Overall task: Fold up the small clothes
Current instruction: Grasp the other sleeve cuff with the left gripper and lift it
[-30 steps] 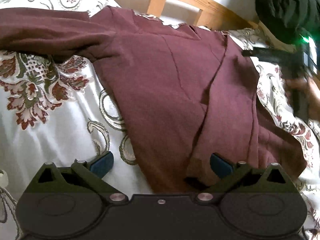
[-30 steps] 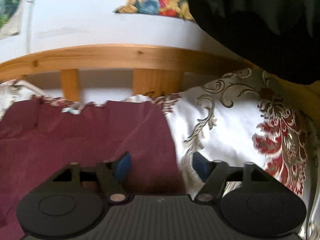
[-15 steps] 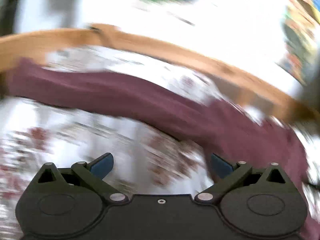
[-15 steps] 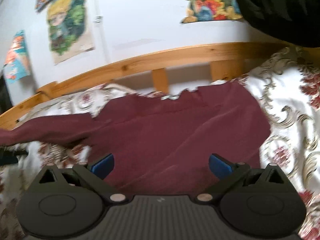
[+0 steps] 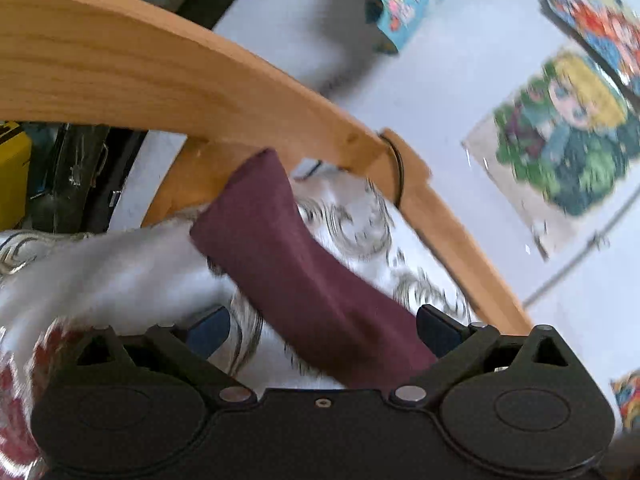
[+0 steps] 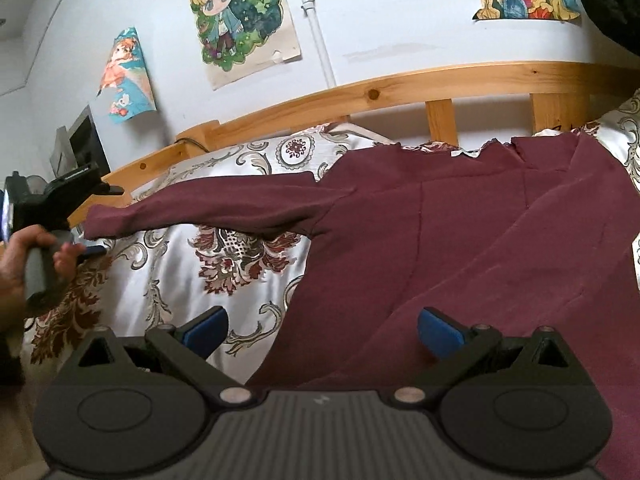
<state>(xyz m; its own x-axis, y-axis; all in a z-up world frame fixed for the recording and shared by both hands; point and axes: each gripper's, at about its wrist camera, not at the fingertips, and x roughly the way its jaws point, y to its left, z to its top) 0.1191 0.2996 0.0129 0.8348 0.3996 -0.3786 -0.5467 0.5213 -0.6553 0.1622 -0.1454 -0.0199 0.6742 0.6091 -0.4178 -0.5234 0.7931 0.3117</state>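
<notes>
The left wrist view looks along its open black two-finger claw [image 5: 322,330], tilted and close, onto the outstretched sleeve of the maroon knit top [image 5: 304,276] running ahead toward the curved pine bed rail [image 5: 132,68]. The right wrist view sits farther back — its claw [image 6: 322,328] faces the same top [image 6: 460,248], rail [image 6: 400,84] and anime poster [image 6: 240,20].

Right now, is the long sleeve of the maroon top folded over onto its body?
No, the sleeve lies stretched straight out across the patterned bedspread, away from the body of the maroon top.
</notes>
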